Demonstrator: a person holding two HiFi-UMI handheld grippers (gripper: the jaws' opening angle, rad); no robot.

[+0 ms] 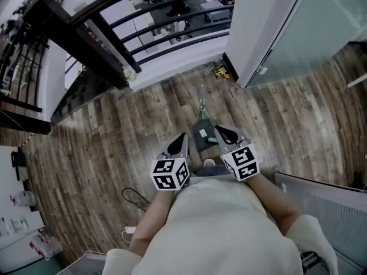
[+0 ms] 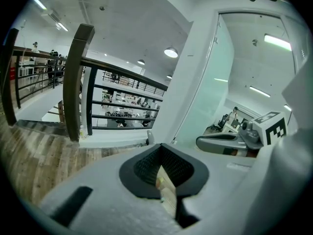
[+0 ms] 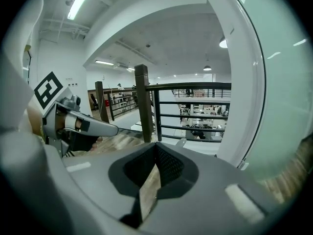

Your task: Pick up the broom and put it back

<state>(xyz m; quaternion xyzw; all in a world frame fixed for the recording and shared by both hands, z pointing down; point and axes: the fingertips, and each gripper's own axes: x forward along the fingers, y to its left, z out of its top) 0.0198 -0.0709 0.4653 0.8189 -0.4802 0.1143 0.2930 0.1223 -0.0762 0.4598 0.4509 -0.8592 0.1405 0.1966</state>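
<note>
The broom (image 1: 202,134) lies on the wood floor between my two grippers. It shows as a dark grey-green head with a thin pale handle (image 1: 202,99) running away toward the railing. My left gripper (image 1: 182,137) hovers just left of the head, with its jaws together and nothing between them (image 2: 161,155). My right gripper (image 1: 221,130) hovers just right of the head, also shut and empty (image 3: 155,158). Each gripper shows in the other's view: the right gripper (image 2: 222,142) and the left gripper (image 3: 93,126). Neither touches the broom.
A black railing (image 1: 149,30) with a dark wooden post (image 1: 106,47) runs across ahead. A white column and glass wall (image 1: 269,33) stand at the right. Small yellow and red items (image 1: 221,70) lie at its base. A cable (image 1: 135,198) lies on the floor at the left.
</note>
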